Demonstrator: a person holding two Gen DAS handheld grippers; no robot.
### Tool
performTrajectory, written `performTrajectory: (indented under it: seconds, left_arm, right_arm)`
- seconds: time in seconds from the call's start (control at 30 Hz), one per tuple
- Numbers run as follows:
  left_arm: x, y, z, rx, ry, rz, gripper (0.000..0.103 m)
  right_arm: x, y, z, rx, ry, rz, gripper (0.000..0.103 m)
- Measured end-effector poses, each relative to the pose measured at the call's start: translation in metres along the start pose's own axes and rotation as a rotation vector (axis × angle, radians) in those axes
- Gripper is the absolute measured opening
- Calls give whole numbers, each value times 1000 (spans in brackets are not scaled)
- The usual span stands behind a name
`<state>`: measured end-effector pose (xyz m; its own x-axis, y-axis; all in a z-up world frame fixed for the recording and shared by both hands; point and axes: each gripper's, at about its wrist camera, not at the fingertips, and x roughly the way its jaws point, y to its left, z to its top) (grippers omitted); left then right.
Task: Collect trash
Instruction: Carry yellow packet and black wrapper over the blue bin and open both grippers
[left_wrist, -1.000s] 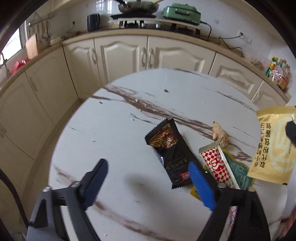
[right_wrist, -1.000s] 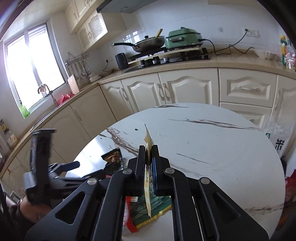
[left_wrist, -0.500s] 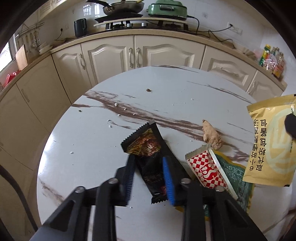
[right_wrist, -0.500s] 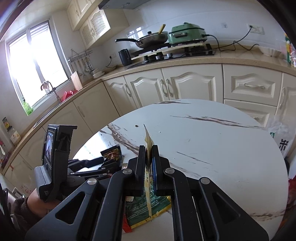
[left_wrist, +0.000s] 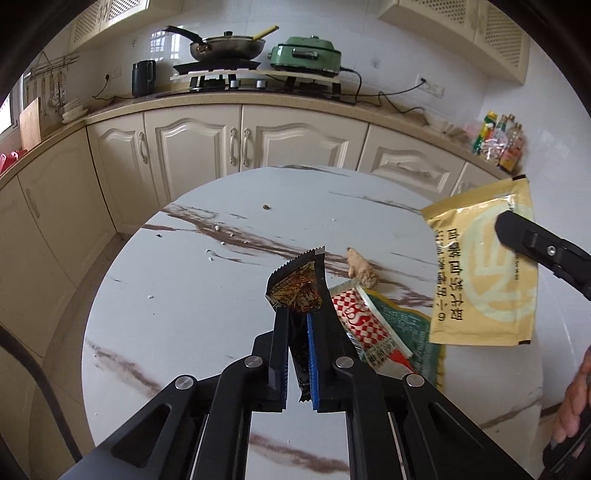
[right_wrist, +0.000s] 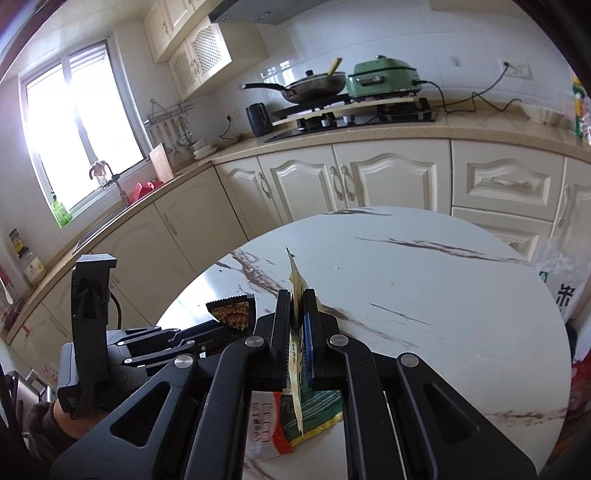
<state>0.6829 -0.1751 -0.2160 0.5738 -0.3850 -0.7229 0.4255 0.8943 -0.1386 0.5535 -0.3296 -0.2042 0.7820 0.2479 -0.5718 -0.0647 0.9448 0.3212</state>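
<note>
Now the left gripper (left_wrist: 298, 354) has clamped its jaws on the black wrapper (left_wrist: 295, 291) and lifted it off the worktop (left_wrist: 177, 295), where half a second ago they were only closing around it flat on the marble. Over on the right, the right gripper (right_wrist: 296, 332) stays clenched on the yellow sachet (left_wrist: 480, 266), held up in the air. Two pieces in hand, then! The red-checked packet (left_wrist: 360, 321), green packet (left_wrist: 410, 332) and ginger piece (left_wrist: 362, 267) remain to be gathered.
</note>
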Motion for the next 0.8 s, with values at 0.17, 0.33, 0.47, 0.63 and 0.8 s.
performTrajectory:
  seconds: [0.17, 0.33, 0.47, 0.63, 0.8]
  left_arm:
    - [-48, 12, -6, -14, -44, -21, 4]
    - [-107, 37, -23, -40, -105, -36, 4]
    - [-154, 71, -43, -81, -146, -27, 4]
    - [-211, 117, -78, -133, -189, 12, 4]
    - [-255, 179, -119, -216, -199, 91, 4]
  right_arm:
    - [-11, 26, 5, -32, -14, 11, 7]
    - [-20, 69, 11, -79, -28, 37, 7]
    - [-20, 117, 11, -131, -29, 74, 7]
    - [-4, 190, 5, -192, -12, 149, 7]
    - [30, 272, -12, -251, 34, 254, 7]
